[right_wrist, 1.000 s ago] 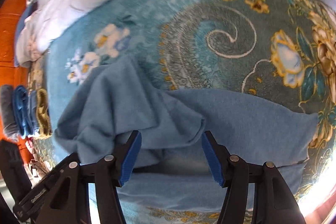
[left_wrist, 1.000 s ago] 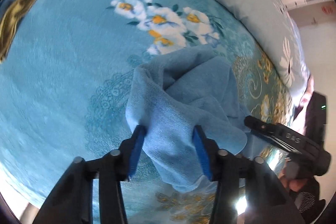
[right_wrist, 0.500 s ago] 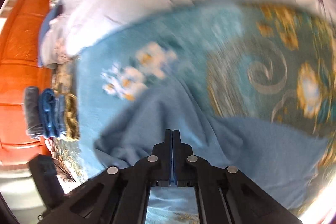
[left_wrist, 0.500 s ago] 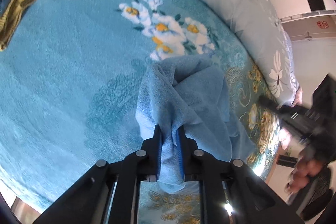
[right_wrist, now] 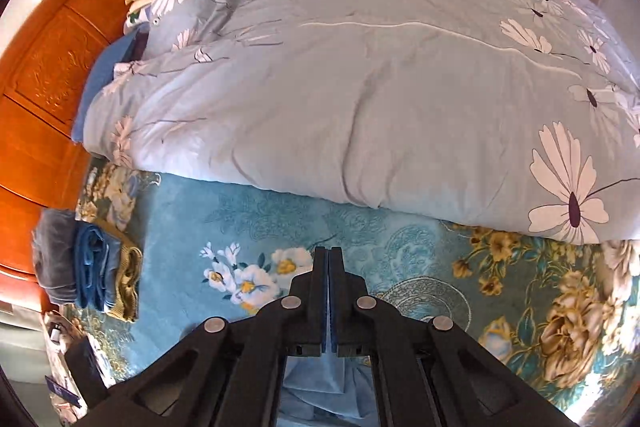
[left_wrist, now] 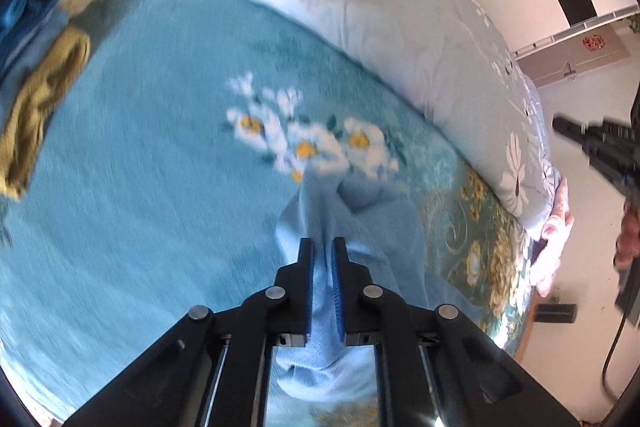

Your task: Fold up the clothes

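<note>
Both tongs (left_wrist: 322,247) (right_wrist: 328,255) pinch light-blue cloth (left_wrist: 372,227), hanging beneath.

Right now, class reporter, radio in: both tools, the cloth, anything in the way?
Left tool shut on light blue cloth, lifting it off the teal blanket. Right tool shut, same cloth hanging below it. Folded pile off to the side; path clear.

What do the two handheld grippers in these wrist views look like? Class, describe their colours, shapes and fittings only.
Both the left gripper and right gripper are matte black, with two straight fingers lined by blue pads. Angular black linkage arms spread back from the fingers, joined by round silver pivot pins. In the left wrist view, a dark cable trails below the right gripper. No sleeve is visible.
</note>
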Demonstrator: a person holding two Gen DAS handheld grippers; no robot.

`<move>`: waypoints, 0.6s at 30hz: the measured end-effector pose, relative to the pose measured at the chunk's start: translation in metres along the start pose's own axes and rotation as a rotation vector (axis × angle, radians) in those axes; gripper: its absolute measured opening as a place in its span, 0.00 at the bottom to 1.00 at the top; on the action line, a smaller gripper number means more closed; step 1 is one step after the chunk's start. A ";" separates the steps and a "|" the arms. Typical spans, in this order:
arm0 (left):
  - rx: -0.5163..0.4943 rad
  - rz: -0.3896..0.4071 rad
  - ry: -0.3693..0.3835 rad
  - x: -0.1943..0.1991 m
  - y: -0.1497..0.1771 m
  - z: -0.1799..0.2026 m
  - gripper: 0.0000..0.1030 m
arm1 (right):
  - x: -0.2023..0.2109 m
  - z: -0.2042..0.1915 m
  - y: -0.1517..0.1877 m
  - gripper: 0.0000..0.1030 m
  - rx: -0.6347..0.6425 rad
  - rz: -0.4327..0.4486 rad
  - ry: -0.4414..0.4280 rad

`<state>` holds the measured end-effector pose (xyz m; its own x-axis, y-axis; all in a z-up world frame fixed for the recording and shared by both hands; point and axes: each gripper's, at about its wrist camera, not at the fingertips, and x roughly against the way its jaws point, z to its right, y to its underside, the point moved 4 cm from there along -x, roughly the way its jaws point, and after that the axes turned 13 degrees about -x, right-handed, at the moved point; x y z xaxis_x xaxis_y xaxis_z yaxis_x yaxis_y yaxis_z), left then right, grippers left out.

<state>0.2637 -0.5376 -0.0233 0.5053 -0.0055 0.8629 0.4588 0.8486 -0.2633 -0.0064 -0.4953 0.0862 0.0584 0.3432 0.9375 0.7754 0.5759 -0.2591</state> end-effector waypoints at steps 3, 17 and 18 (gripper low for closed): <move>-0.001 0.036 0.023 0.013 -0.018 -0.002 0.07 | -0.008 -0.009 0.023 0.00 0.035 -0.030 -0.013; -0.059 -0.010 -0.087 0.022 0.090 -0.035 0.60 | -0.052 -0.029 0.187 0.44 0.193 -0.217 -0.003; -0.051 -0.029 -0.087 0.019 0.101 -0.037 0.61 | -0.058 -0.031 0.198 0.51 0.220 -0.229 0.012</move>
<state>0.3467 -0.4721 -0.0495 0.4271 0.0183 0.9040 0.5100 0.8207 -0.2576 0.1631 -0.4240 -0.0120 -0.0941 0.1779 0.9795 0.6149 0.7842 -0.0833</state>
